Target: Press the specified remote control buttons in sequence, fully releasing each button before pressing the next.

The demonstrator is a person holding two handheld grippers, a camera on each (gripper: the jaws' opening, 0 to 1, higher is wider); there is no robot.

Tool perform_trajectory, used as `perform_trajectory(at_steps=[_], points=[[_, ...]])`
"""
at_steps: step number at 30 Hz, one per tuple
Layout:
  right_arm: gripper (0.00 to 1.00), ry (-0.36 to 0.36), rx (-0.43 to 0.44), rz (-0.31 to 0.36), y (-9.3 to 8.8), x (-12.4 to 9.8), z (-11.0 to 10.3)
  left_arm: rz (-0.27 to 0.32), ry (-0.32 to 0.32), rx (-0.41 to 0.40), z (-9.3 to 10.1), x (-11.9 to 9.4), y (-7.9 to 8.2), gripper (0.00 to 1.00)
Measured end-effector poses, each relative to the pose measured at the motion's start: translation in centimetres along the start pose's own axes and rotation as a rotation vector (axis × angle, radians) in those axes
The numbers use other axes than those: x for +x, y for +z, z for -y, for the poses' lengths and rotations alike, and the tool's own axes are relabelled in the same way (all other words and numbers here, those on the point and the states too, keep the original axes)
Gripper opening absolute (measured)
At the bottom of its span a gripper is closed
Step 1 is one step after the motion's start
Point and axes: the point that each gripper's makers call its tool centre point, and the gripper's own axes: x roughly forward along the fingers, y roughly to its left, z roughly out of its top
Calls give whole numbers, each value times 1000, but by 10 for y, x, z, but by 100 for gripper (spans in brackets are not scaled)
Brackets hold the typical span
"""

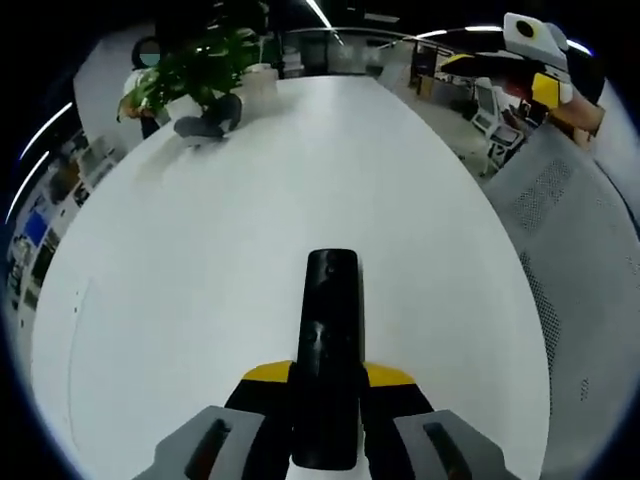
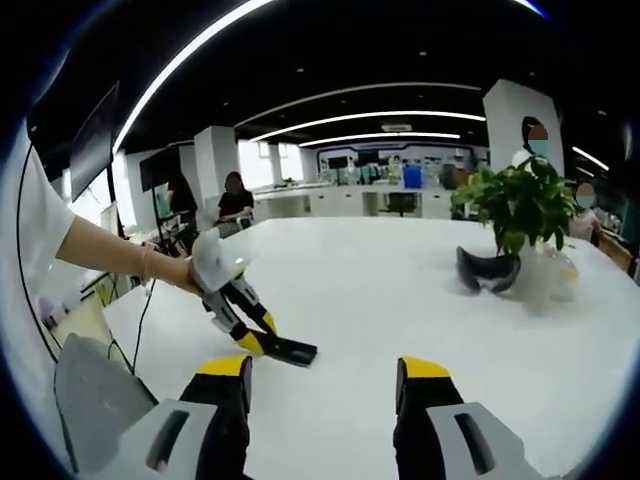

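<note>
One black remote control [image 1: 328, 345] lies on the white counter [image 1: 200, 300], clamped between the left tongs [image 1: 327, 440]; its near end is hidden between the jaws, and its buttons are too dark to read. The right tongs [image 2: 325, 375] stand wide apart, holding nothing. One potted plant [image 2: 520, 205] stands far off beside a dark object [image 2: 487, 270].
</note>
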Motion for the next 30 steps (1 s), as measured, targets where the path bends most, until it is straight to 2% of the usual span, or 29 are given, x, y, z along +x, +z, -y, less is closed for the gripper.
perform_trajectory(at_steps=[15,30], points=[[54,44,-20,-5,1,6,-10,33,4,-30,30,-3,-4,24],[48,111,-56,-19,4,15,-23,41,3,-12,63,-5,-7,24]])
